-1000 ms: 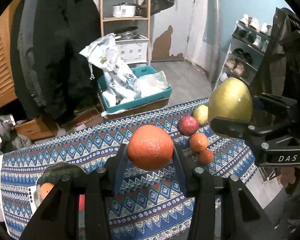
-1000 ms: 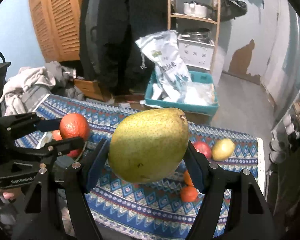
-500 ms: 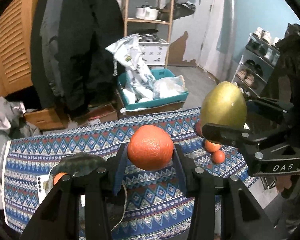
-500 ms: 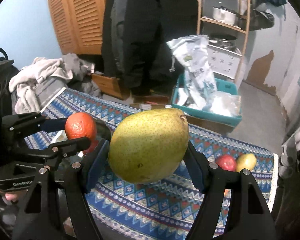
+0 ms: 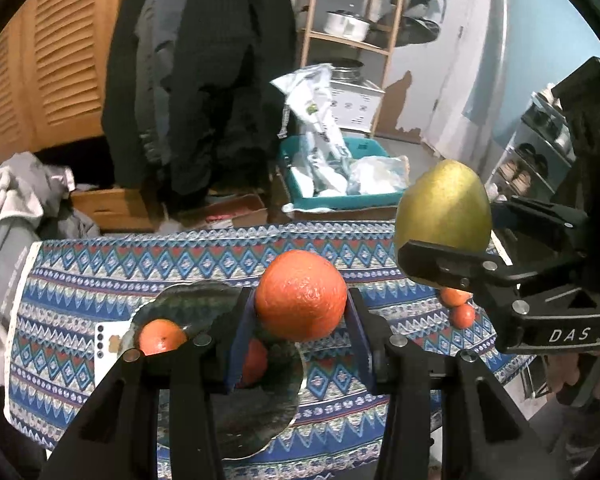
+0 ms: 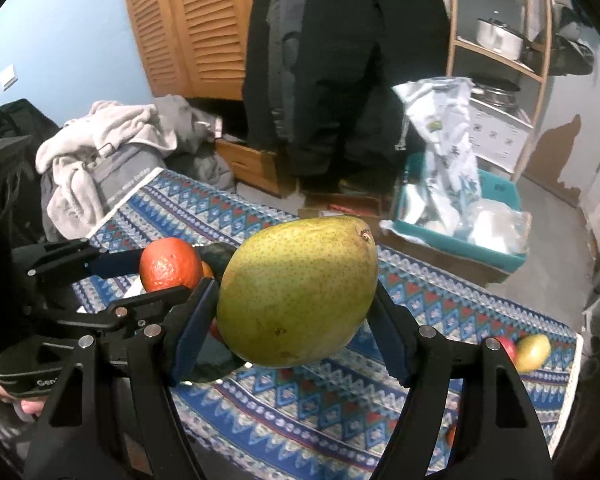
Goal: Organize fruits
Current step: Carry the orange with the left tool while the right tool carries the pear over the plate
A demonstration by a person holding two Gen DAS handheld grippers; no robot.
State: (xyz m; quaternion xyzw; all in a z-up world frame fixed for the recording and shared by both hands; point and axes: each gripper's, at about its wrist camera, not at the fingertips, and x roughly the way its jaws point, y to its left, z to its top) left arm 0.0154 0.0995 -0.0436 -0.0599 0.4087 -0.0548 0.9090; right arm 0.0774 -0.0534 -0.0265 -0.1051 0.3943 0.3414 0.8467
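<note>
My left gripper (image 5: 300,312) is shut on a large orange (image 5: 300,295) and holds it above a dark glass plate (image 5: 256,420) on the patterned tablecloth (image 5: 80,280). The plate holds a small orange (image 5: 162,336) and another one (image 5: 256,362) partly hidden behind my finger. My right gripper (image 6: 296,300) is shut on a big yellow-green pear (image 6: 296,290), held in the air to the right of the left gripper; the pear shows in the left wrist view (image 5: 444,204). Two small oranges (image 5: 458,308) lie on the cloth at the right.
A red apple (image 6: 507,347) and a yellow fruit (image 6: 534,352) lie near the table's right end. A white card (image 5: 108,344) lies by the plate. Behind the table stand a teal bin (image 5: 340,196) with bags, hanging coats, a wooden shelf and piled clothes (image 6: 100,152).
Both grippers have moved left along the table with their fruit. The plate has come under the left gripper; the loose fruits have slid toward the right edge of view.
</note>
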